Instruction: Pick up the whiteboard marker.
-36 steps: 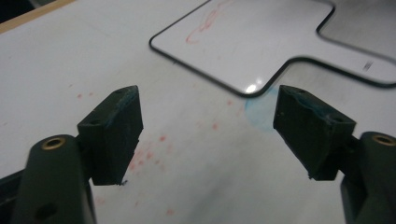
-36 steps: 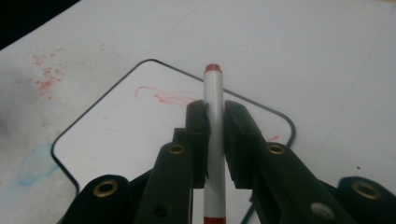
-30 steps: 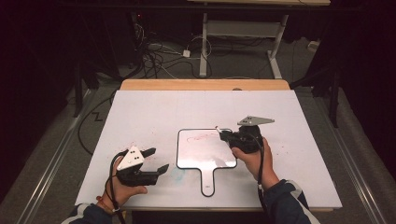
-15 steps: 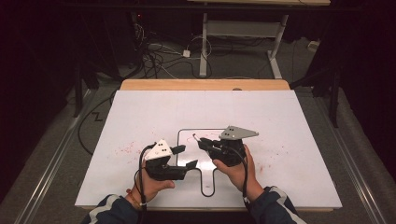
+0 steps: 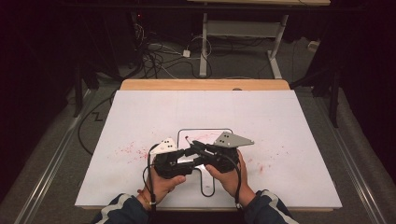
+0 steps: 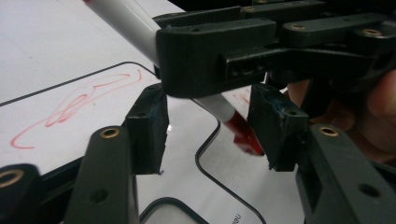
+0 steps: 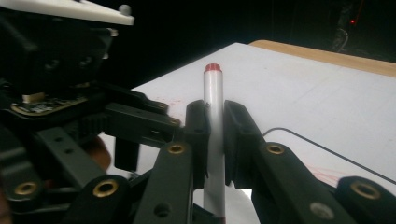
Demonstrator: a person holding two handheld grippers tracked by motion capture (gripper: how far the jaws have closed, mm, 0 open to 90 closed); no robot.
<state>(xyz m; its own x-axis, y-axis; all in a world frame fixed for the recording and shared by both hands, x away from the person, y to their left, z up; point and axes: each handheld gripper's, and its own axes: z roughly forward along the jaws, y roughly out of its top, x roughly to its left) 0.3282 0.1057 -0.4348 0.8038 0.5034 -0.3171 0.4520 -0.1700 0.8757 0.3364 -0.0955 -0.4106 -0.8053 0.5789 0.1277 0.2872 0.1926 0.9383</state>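
Two tools meet over the near edge of the surface (image 5: 140, 112). The right tool (image 7: 215, 135) clamps a red marker (image 7: 213, 116); the left tool (image 6: 210, 126), jaws just closing but not yet touching, straddles its red cap end (image 6: 243, 135). Scribbles already mark the whiteboard (image 5: 219, 133) beyond; likely capping or uncapping remains.
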